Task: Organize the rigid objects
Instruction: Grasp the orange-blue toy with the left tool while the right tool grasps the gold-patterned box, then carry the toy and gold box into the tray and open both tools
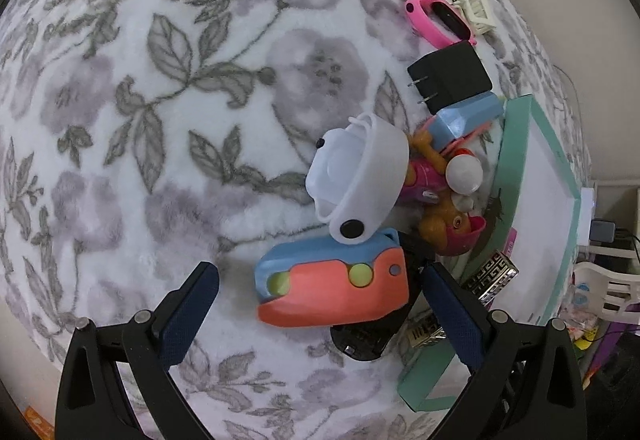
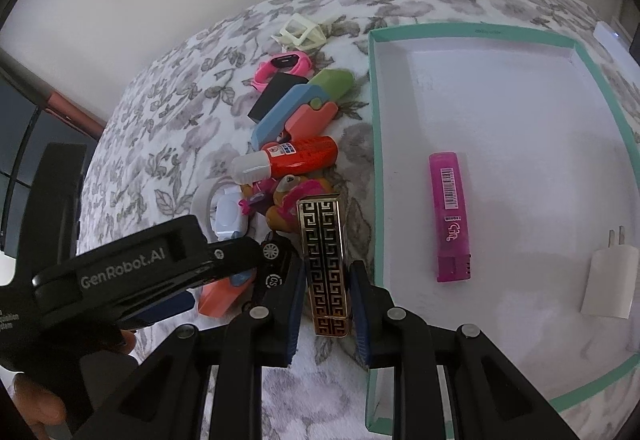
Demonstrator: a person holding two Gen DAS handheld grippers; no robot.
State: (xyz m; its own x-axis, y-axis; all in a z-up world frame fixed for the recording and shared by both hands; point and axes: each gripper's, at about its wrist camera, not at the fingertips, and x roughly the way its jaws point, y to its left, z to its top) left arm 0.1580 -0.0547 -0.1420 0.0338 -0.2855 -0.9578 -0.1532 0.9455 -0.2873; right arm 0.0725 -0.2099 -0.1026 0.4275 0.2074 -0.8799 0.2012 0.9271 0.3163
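Observation:
My left gripper (image 1: 320, 274) is open and points down at the flowered blanket. A blue and coral toy (image 1: 332, 284) lies between its fingers, with a gap on the left side. A white round case (image 1: 360, 179) leans on the toy's far edge, and a black toy car (image 1: 366, 340) lies under its near edge. My right gripper (image 2: 328, 304) is shut on a gold and black patterned case (image 2: 326, 260), held beside the teal box's left wall (image 2: 374, 143). Inside the box lie a pink marker (image 2: 450, 215) and a white charger (image 2: 610, 280).
Left of the box is a pile: red glue stick (image 2: 296, 157), orange dog figure (image 1: 452, 228), black charger (image 1: 448, 75), pink watch (image 1: 436, 19), cream frame (image 1: 476, 5), green block (image 2: 334, 81). The left gripper's housing (image 2: 120, 272) crosses the right wrist view. The bed's edge and a wall lie behind.

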